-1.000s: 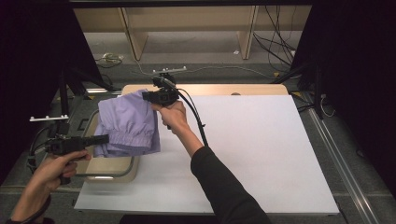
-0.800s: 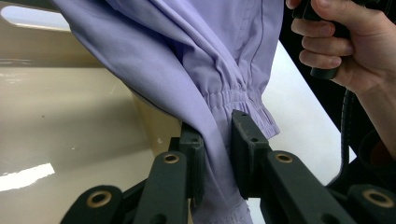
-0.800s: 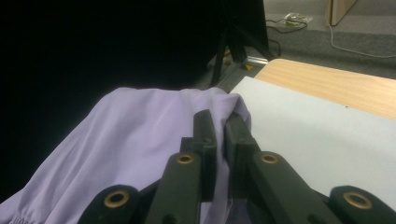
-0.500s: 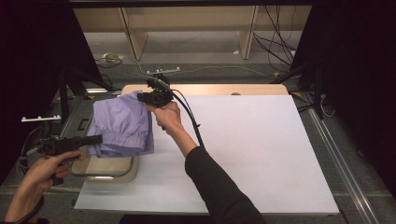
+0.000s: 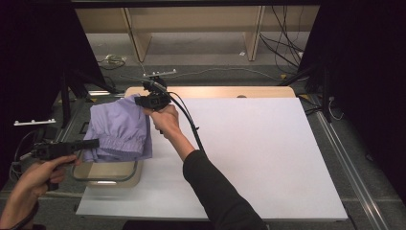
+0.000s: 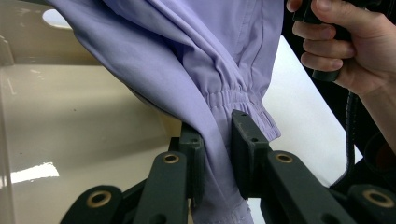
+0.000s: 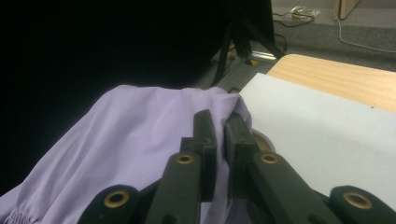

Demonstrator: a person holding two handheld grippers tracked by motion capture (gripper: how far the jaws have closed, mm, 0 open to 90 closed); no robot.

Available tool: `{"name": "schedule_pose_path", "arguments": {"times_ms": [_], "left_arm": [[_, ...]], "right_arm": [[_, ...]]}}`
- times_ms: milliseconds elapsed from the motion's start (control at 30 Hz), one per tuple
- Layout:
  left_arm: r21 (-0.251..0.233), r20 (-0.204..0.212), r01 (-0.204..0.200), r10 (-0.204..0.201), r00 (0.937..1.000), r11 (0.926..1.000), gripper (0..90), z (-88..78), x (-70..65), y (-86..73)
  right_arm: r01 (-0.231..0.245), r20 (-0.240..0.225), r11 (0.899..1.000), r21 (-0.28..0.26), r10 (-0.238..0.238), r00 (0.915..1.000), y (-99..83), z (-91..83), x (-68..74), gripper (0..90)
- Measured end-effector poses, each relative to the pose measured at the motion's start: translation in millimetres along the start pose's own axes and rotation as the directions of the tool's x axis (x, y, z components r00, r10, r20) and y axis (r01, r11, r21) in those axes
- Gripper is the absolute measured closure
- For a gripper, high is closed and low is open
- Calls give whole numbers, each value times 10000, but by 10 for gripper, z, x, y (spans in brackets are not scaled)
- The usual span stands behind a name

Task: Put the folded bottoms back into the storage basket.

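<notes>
Showing garment's point(image 6: 196, 60) elastic cuff point(image 6: 243, 100) close-up

Matt lilac cloth garment point(image 5: 119, 127), glossy glass container point(image 5: 107, 173)

I'm working over a light wooden table point(image 5: 268, 91), its far edge showing bare as a tan strip. A large white sheet point(image 5: 258, 153) covers nearly all of the top and reaches the near edge. At the sheet's left edge sits a clear, rounded-corner container point(image 5: 107, 173) with a cream base, partly on the sheet and partly overhanging its left side. Grey floor point(image 5: 206, 57) lies beyond the table, with cables point(image 5: 282, 28) trailing across it.
</notes>
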State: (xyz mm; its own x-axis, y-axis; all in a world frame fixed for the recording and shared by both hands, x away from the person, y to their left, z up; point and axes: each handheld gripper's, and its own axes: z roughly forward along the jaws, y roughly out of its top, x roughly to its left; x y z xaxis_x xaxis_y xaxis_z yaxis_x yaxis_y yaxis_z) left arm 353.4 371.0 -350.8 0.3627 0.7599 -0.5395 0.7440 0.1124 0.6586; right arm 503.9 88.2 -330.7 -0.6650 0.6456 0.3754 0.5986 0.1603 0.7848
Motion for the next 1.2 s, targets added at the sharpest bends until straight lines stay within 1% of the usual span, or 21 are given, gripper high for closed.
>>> {"name": "schedule_pose_path", "arguments": {"times_ms": [433,700,900,1033,1200], "left_arm": [[-8,-25,76,-76,10000,10000,759,-67,71,-5],[28,-171,119,-118,9998,9999,759,-89,130,-16],[58,-258,212,-210,9994,9998,758,-97,175,-27],[44,-338,184,-183,9993,9998,759,-113,192,-29],[99,-438,246,-241,9987,9996,759,-114,218,-37]], "right_arm": [[138,-51,9998,109,-137,9999,5,93,108,856],[183,-48,9995,272,-182,9998,-22,194,167,857],[214,-50,9993,298,-213,9998,-33,236,187,857],[207,-51,9993,326,-205,9998,-41,259,202,856],[244,-47,9991,357,-243,9997,-60,286,215,856]]}}
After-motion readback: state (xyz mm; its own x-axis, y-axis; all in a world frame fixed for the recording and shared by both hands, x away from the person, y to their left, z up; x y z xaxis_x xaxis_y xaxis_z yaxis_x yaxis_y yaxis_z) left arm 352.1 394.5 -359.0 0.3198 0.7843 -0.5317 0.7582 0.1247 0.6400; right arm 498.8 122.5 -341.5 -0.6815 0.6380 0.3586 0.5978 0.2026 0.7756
